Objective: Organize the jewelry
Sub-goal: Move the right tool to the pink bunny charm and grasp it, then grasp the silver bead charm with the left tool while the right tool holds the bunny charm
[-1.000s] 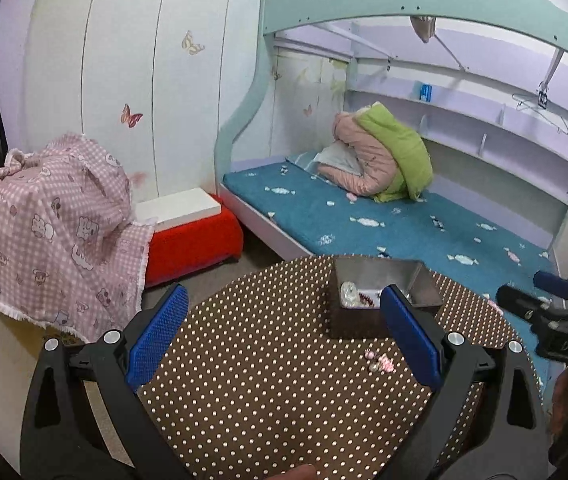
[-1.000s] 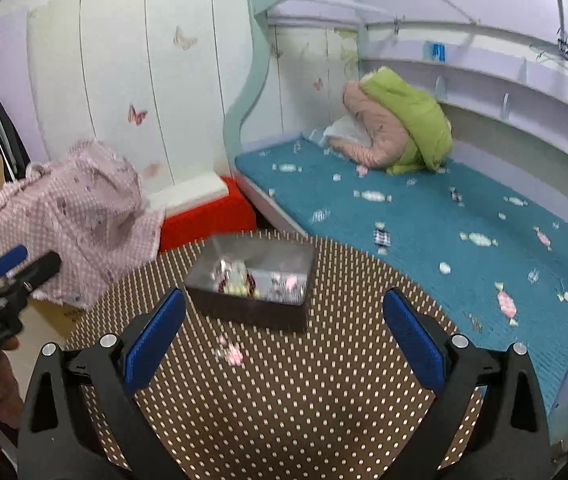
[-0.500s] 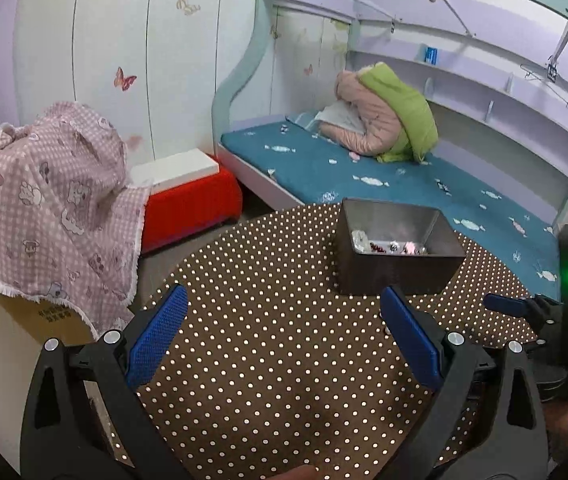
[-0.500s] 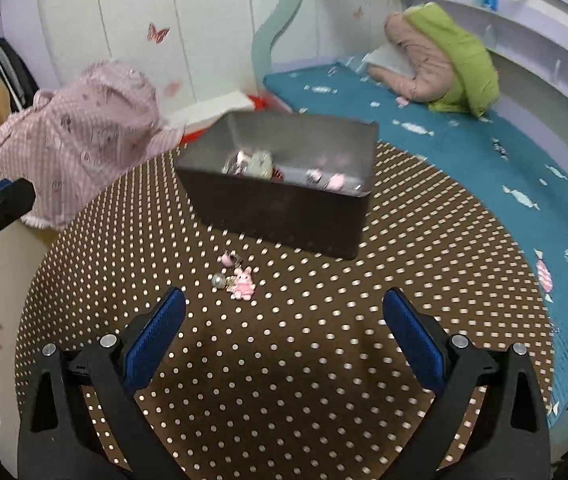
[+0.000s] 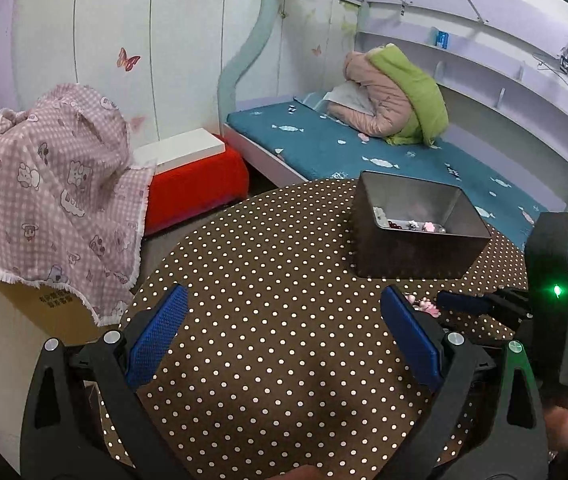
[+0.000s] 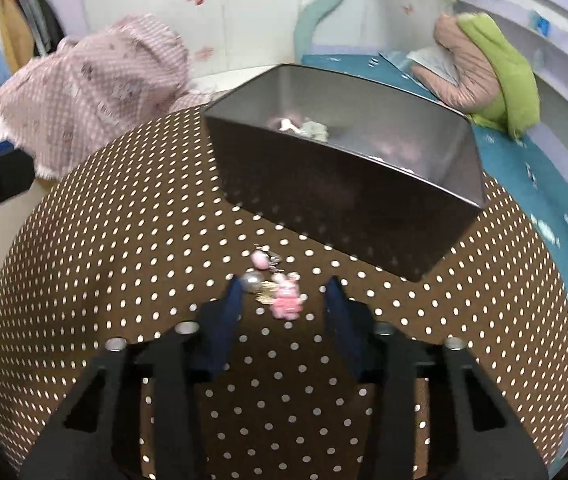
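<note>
Nearest, the right gripper (image 6: 284, 300) has its jaws part spread around the pink bunny charm (image 6: 286, 295), not yet pinching it; the left gripper (image 5: 284, 340) hangs wide open, holding nothing. The charm lies loose on the dotted surface (image 6: 124, 240), its long axis running away toward the metal box (image 6: 347, 196), which already holds several pieces, so probably one item is left

Left gripper (image 5: 284, 332) hangs with its jaws spread wide; right gripper (image 6: 285, 294) is lowered, jaws partly apart.
</note>
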Demonstrator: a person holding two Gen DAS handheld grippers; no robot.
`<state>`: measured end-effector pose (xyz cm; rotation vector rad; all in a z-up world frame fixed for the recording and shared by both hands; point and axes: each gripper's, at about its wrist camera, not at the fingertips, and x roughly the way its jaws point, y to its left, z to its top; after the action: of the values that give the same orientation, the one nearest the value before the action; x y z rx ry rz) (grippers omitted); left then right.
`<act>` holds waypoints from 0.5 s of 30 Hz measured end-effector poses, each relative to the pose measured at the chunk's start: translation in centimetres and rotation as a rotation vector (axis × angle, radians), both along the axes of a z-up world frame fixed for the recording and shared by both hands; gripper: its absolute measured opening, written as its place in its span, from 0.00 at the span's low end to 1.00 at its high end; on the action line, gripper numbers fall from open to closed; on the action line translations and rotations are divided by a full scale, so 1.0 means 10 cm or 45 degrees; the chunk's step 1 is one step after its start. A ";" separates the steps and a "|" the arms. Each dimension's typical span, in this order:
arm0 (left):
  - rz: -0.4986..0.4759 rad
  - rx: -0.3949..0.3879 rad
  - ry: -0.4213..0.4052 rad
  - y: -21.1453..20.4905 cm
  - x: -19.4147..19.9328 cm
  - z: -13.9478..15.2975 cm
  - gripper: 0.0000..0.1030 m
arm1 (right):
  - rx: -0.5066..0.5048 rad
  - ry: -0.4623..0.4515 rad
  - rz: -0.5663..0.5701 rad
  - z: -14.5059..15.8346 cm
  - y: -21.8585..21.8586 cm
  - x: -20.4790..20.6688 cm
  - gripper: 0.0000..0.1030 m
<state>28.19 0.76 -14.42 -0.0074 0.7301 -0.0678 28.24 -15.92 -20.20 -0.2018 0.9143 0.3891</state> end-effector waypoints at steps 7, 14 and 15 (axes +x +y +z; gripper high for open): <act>-0.020 0.002 0.006 -0.05 0.04 -0.02 0.94 | 0.034 0.002 -0.001 -0.03 -0.11 -0.07 0.15; -0.042 0.011 0.009 -0.13 0.06 -0.02 0.94 | 0.092 0.009 -0.025 0.01 -0.22 -0.15 0.14; -0.045 0.012 0.010 -0.13 0.06 -0.03 0.94 | 0.099 0.005 -0.035 0.03 -0.26 -0.16 0.14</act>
<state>28.83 -0.59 -14.71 0.0147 0.7387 -0.0982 26.61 -18.48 -19.91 -0.1173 0.9032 0.3987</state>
